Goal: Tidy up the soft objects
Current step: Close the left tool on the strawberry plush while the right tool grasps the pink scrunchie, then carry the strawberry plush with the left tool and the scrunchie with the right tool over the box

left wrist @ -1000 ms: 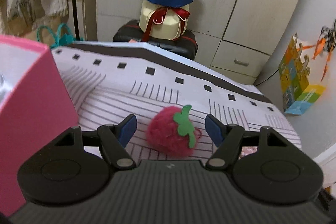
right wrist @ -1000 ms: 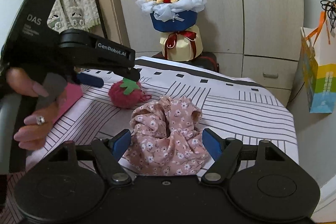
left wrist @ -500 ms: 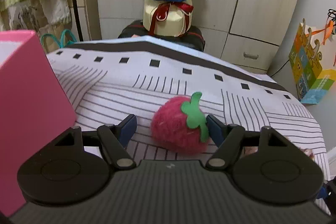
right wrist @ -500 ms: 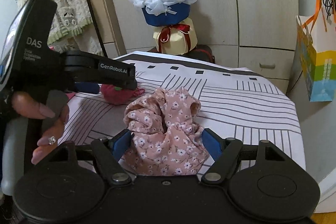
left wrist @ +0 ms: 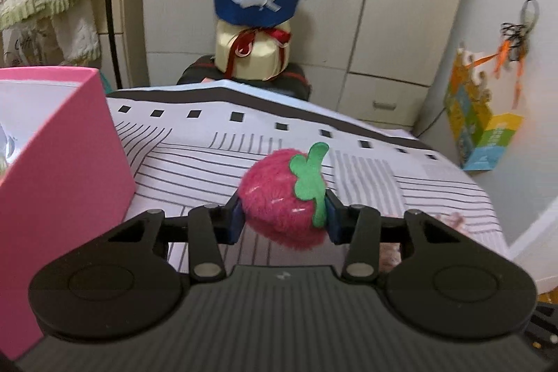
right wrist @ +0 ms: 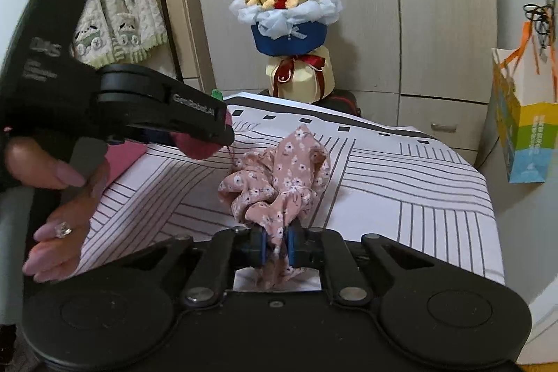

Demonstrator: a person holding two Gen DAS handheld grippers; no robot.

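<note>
Both grippers closed; strawberry [left wrist: 284, 203] stem points up.

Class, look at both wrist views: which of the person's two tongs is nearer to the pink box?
Left. The left tongs, clamped on the plush strawberry, sit beside the pink box. The right tongs, pinching the floral scrunchie, are farther across the table.

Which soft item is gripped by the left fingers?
The fuzzy pink strawberry, with its green felt leaf, sits in the left gripper; the floral scrunchie is pinched by the right gripper.
</note>
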